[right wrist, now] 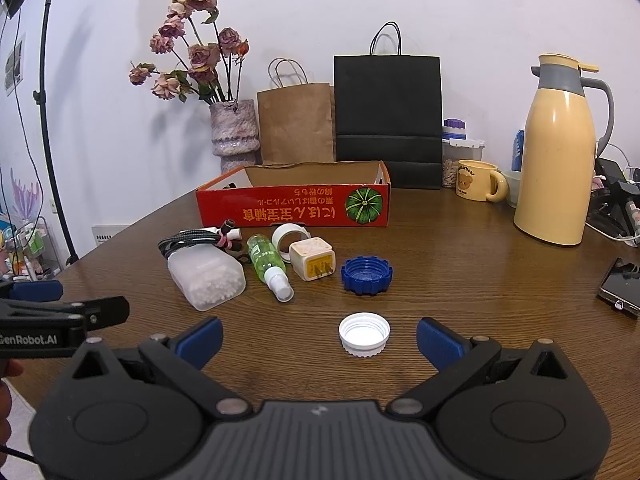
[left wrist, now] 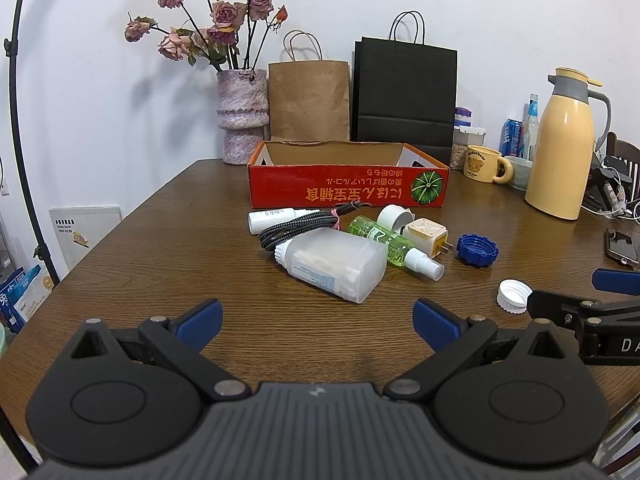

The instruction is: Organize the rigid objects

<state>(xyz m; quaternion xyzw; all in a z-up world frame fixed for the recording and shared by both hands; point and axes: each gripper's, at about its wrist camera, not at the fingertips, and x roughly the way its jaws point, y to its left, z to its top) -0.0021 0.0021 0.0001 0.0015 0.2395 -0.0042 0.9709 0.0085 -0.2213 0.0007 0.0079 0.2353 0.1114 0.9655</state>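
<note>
A red cardboard box (left wrist: 348, 192) (right wrist: 292, 206) stands open at the table's middle back. In front of it lie a frosted plastic container (left wrist: 340, 264) (right wrist: 206, 276), a green spray bottle (left wrist: 392, 246) (right wrist: 266, 264), a cream plug adapter (left wrist: 426, 236) (right wrist: 312, 260), a black coiled cable (left wrist: 296, 228) (right wrist: 188, 238), a white tube (left wrist: 272, 218), a white tape ring (left wrist: 394, 216) (right wrist: 290, 238), a blue cap (left wrist: 477, 250) (right wrist: 366, 274) and a white cap (left wrist: 514, 295) (right wrist: 364, 334). My left gripper (left wrist: 318, 322) is open, short of the container. My right gripper (right wrist: 320, 338) is open, with the white cap just ahead between its fingertips.
On the wooden table (left wrist: 160, 260) a vase of dried roses (left wrist: 242, 116), a brown bag (left wrist: 308, 100) and a black bag (left wrist: 404, 96) line the back wall. A yellow thermos (right wrist: 560, 160), a bear mug (right wrist: 478, 180), jars and a phone (right wrist: 622, 286) sit at the right.
</note>
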